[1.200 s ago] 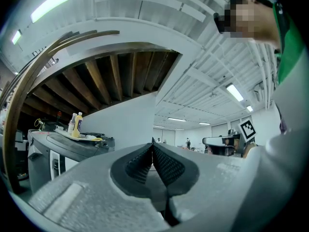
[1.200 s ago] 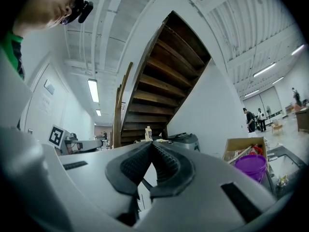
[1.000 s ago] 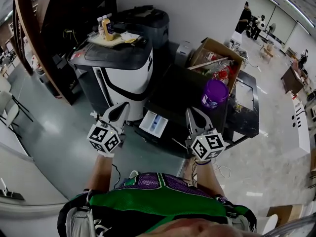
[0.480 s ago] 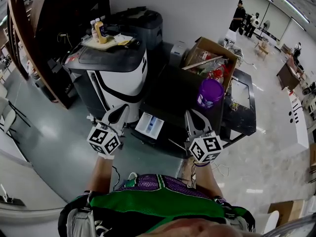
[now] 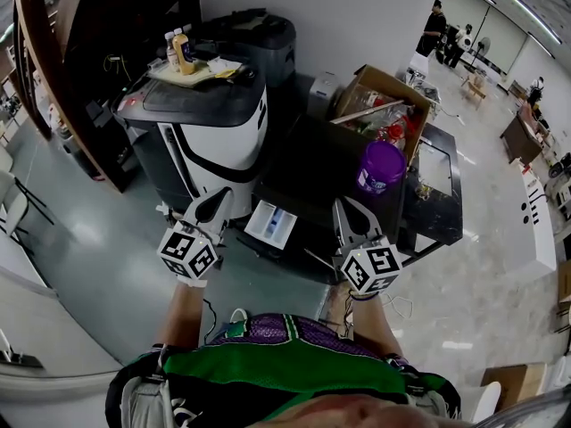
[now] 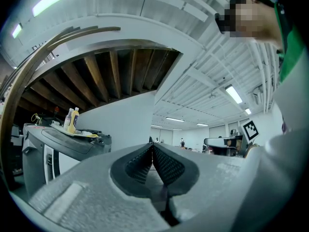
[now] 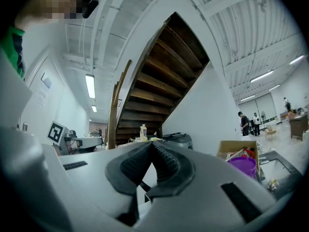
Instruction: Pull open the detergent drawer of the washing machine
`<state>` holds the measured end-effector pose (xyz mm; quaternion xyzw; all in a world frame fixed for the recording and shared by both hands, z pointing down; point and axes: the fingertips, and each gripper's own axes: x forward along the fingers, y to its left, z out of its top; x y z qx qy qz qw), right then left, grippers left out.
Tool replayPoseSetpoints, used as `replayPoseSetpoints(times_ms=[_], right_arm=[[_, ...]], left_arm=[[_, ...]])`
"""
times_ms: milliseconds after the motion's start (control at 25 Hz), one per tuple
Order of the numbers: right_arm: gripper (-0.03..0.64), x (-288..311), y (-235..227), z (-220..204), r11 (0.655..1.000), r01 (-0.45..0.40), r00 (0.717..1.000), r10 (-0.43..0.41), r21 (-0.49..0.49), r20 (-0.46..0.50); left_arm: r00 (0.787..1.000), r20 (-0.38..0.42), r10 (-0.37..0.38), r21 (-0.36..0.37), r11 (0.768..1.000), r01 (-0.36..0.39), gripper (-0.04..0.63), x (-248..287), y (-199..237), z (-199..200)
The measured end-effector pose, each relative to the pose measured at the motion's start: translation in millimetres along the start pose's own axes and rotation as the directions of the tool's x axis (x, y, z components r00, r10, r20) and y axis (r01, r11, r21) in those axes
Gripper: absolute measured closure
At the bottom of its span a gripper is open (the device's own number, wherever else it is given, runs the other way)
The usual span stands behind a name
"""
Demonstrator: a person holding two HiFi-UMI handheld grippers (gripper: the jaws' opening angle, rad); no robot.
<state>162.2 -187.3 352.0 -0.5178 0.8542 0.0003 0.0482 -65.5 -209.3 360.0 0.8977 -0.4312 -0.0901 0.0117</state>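
In the head view the dark washing machine (image 5: pixel 314 163) stands in front of me, and its white detergent drawer (image 5: pixel 272 224) with a blue insert sticks out of the front. My left gripper (image 5: pixel 217 201) hovers just left of the drawer, shut and holding nothing. Just right of the drawer is my right gripper (image 5: pixel 343 208), also shut and empty. Neither touches the drawer. Both gripper views look level across the room: the left gripper (image 6: pixel 152 146) and the right gripper (image 7: pixel 151 145) show ribbed pads pressed together with nothing between them.
A purple tub (image 5: pixel 382 168) sits on the washer's top, with a full cardboard box (image 5: pixel 388 105) behind it. At the left stands a white-and-black machine (image 5: pixel 214 141) with bottles (image 5: pixel 178 50) on a tray. Stairs rise at the far left. People stand far off at the right.
The head camera's view shifted a little. Both grippers keep their places beside the drawer and stay shut. The drawer is out just as far as before.
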Motion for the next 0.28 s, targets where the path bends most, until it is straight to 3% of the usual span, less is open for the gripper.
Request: replayPoseSetpoints(times_ms=[280], right_arm=[[0.615, 7.0, 7.2, -3.1, 1.0, -0.01, 1.0, 0.01, 0.0, -0.002]], left_arm=[[1.0, 0.001, 0.013, 0.008, 1.0, -0.013, 0.577, -6.3, 7.4, -0.6]])
